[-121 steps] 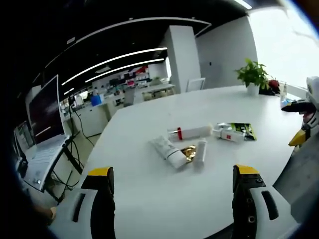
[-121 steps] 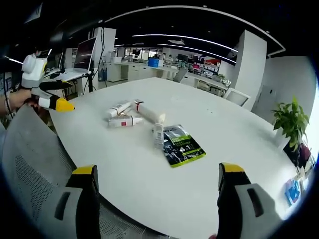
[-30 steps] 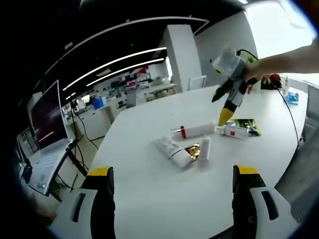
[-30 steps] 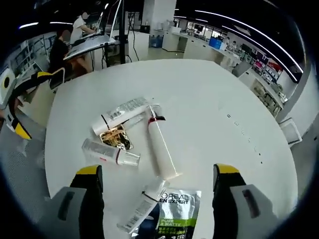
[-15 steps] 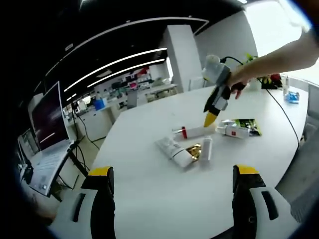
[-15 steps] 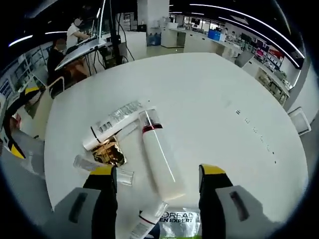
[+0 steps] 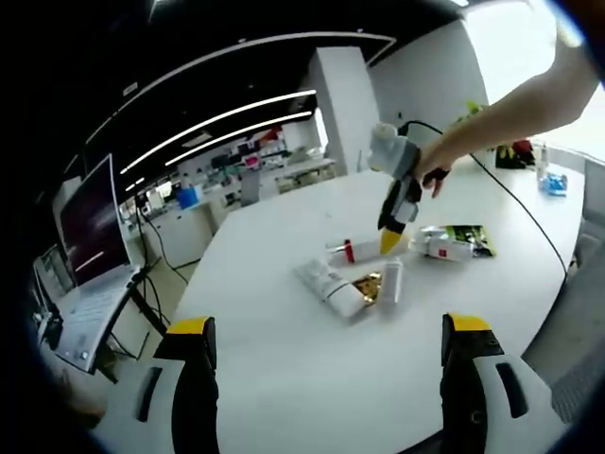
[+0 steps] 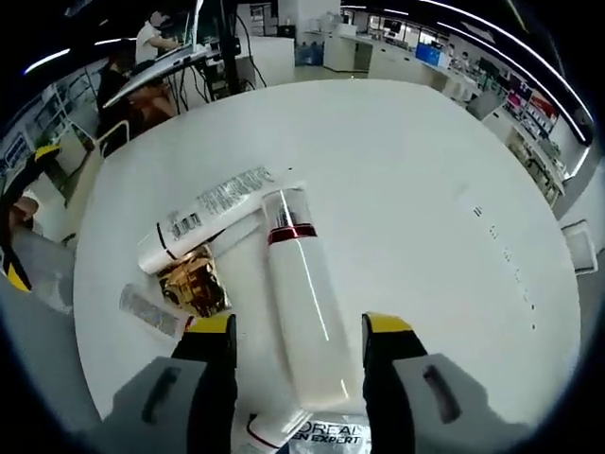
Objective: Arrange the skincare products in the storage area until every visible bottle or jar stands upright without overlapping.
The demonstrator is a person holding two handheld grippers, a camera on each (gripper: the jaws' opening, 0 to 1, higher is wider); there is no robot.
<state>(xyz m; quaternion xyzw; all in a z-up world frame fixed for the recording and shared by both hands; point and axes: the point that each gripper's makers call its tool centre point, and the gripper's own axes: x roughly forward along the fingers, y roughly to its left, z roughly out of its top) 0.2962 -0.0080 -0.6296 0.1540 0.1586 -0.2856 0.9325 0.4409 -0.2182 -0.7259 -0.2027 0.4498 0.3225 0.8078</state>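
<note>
Several skincare items lie flat in a cluster on the white round table. A white bottle with a red band lies lengthwise between the jaws of my right gripper, which stands open and straddles its lower body with narrow gaps on both sides. Beside the bottle lie a white tube, a gold sachet, a clear small tube, a small red-banded tube and a green sachet. In the left gripper view the right gripper points down onto the bottle. My left gripper hangs open, well short of the cluster.
A monitor on a stand is left of the table, beyond its edge. A person's arm reaches in from the upper right. A grey chair back sits at the table's near edge. People work at desks far behind.
My right gripper has come down over the cluster and lowered around the white bottle, its jaws narrowing. My left gripper has stayed put and open.
</note>
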